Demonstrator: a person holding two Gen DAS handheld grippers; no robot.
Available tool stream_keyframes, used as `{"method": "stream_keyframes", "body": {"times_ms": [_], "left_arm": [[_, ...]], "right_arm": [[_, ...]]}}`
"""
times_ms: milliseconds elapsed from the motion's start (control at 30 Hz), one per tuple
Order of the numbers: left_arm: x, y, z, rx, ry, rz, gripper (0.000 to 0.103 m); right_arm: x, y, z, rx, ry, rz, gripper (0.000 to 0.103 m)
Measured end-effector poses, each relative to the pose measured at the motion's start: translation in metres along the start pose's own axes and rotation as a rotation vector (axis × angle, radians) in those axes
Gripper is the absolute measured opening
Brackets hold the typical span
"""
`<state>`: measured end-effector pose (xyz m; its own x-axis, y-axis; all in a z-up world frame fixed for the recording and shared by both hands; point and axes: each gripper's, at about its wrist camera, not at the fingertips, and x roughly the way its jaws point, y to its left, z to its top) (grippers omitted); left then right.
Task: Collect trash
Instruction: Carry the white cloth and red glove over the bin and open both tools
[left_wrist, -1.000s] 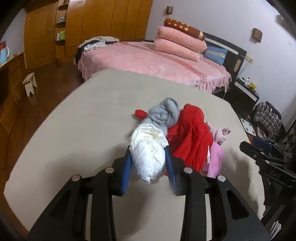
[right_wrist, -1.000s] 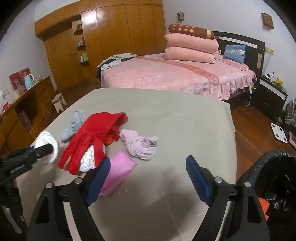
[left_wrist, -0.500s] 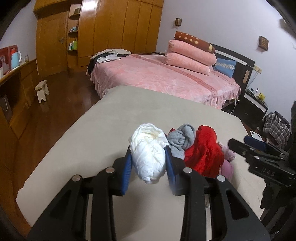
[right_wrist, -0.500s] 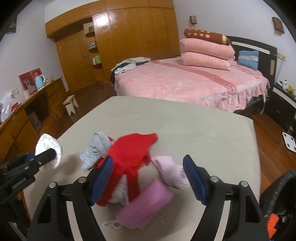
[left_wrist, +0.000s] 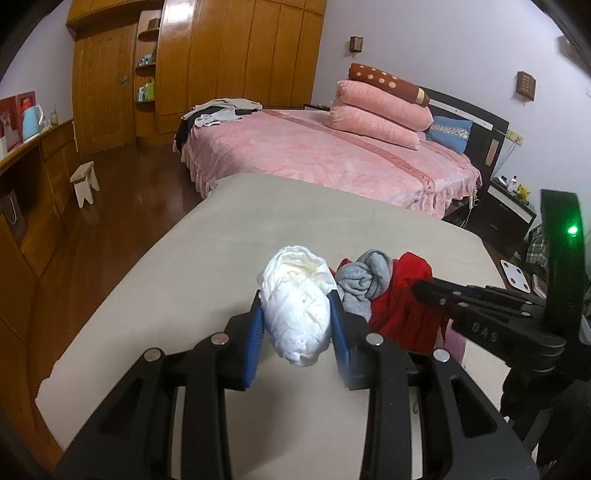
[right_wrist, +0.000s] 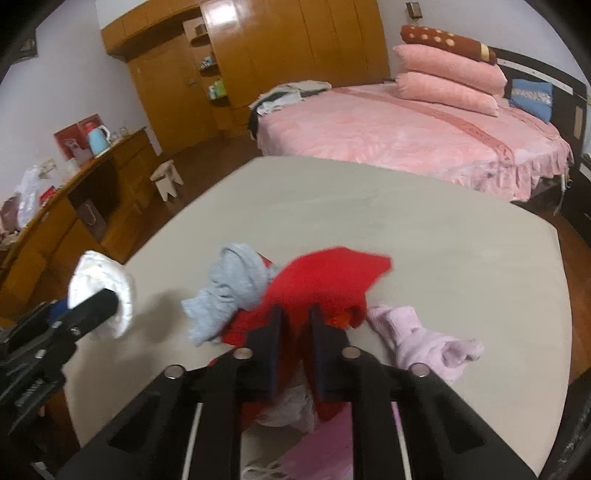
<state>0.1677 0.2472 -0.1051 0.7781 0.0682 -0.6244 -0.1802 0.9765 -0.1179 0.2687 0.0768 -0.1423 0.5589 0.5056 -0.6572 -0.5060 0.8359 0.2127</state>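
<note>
My left gripper is shut on a crumpled white wad, held a little above the beige table; the same wad shows at the left of the right wrist view. My right gripper is shut on a red cloth in the pile at the table's middle. A grey sock lies against the red cloth's left side. To its right lies a pale pink sock. A pink piece and something white lie under my fingers, partly hidden.
A black bin's rim shows at the table's right edge. A pink bed stands beyond the table. On the left are a wooden sideboard and a small stool on the wood floor.
My right gripper moved left over the pile and closed from wide open onto the red cloth. The left gripper kept hold of the white wad and hardly moved.
</note>
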Motion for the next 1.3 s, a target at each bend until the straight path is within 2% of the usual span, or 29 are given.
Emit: {"method": "stream_keyframes", "body": {"times_ms": [267, 667, 1067, 1300], "left_arm": [[-0.018, -0.008, 0.003, 0.006, -0.023, -0.014, 0.032], [-0.058, -0.044, 0.011, 0.039, -0.061, -0.061, 0.032], [-0.083, -0.092, 0.019, 0.091, -0.088, -0.132, 0.032], [-0.093, -0.132, 0.01, 0.123, -0.081, -0.192, 0.032]], "right_arm": [[-0.053, 0.005, 0.007, -0.014, -0.091, 0.058, 0.009], [-0.126, -0.002, 0.019, -0.045, -0.2, 0.075, 0.009], [-0.191, -0.031, 0.003, -0.011, -0.269, 0.018, 0.009], [-0.227, -0.053, -0.019, -0.01, -0.286, -0.064, 0.009]]}}
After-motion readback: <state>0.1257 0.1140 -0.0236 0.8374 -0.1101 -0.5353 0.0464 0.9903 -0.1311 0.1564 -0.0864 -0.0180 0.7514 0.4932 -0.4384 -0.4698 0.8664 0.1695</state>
